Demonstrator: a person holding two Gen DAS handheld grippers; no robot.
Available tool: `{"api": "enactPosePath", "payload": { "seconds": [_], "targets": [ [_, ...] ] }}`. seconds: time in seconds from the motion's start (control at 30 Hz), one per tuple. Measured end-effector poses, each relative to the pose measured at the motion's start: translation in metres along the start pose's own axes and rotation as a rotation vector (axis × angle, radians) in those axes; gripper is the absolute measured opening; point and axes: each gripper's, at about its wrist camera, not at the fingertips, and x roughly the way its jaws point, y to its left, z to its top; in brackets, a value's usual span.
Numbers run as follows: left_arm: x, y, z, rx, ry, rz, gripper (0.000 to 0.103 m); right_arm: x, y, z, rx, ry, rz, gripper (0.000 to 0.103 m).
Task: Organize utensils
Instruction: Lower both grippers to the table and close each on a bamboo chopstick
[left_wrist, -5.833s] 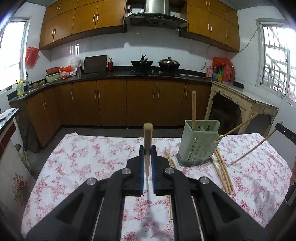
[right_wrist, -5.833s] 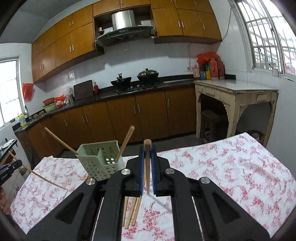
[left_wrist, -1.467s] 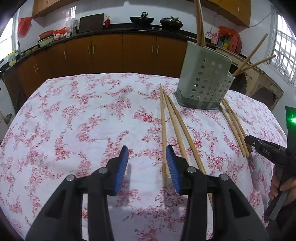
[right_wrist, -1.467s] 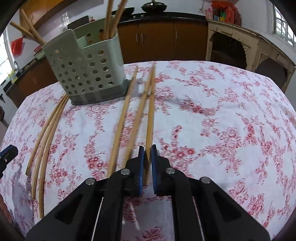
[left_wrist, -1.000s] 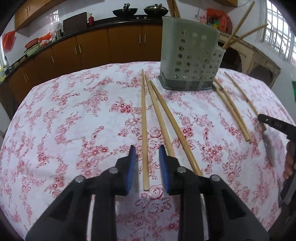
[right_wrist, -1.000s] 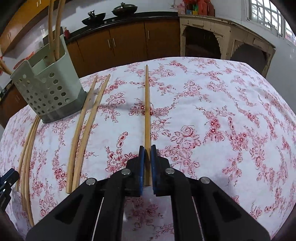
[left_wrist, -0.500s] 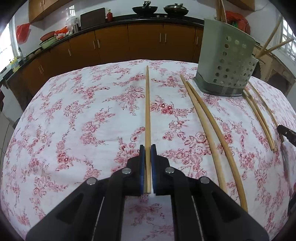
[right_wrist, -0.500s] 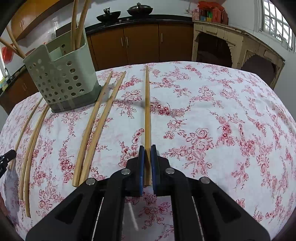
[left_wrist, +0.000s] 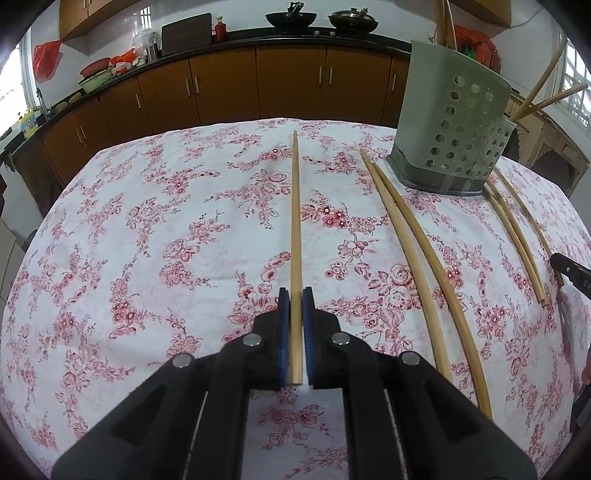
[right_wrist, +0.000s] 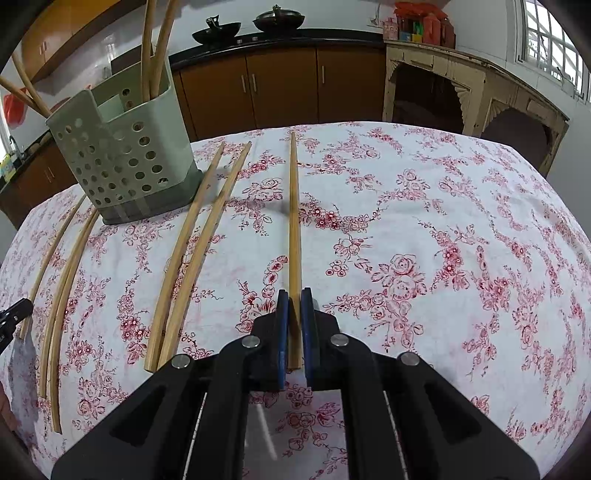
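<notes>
My left gripper (left_wrist: 295, 299) is shut on the near end of a long bamboo chopstick (left_wrist: 295, 206) that points straight away over the floral tablecloth. My right gripper (right_wrist: 294, 299) is shut on another chopstick (right_wrist: 293, 214) the same way. The green perforated utensil holder (left_wrist: 450, 129) stands at the far right in the left wrist view and at the far left in the right wrist view (right_wrist: 125, 155), with several chopsticks upright in it. Two loose chopsticks (left_wrist: 417, 243) lie beside the holder; they also show in the right wrist view (right_wrist: 192, 243).
More loose chopsticks (left_wrist: 517, 236) lie on the holder's other side, also in the right wrist view (right_wrist: 59, 280). The other gripper's tip (left_wrist: 572, 275) shows at the right edge. Brown kitchen cabinets (left_wrist: 258, 85) stand beyond the table's (right_wrist: 461, 229) far edge; a wooden side table (right_wrist: 472, 92) stands right.
My left gripper moved over a loose chopstick and shut on it. My right gripper stayed shut on its chopstick, which swung clear of the other loose ones.
</notes>
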Motion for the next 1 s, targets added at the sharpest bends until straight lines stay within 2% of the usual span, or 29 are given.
{"api": "enactPosePath", "payload": {
  "seconds": [1.0],
  "targets": [
    [-0.0014,0.0005,-0.0009,0.001,-0.002,0.004,0.010,-0.0009,-0.0003,-0.0012,0.009,0.000,0.004,0.008]
  ]
}}
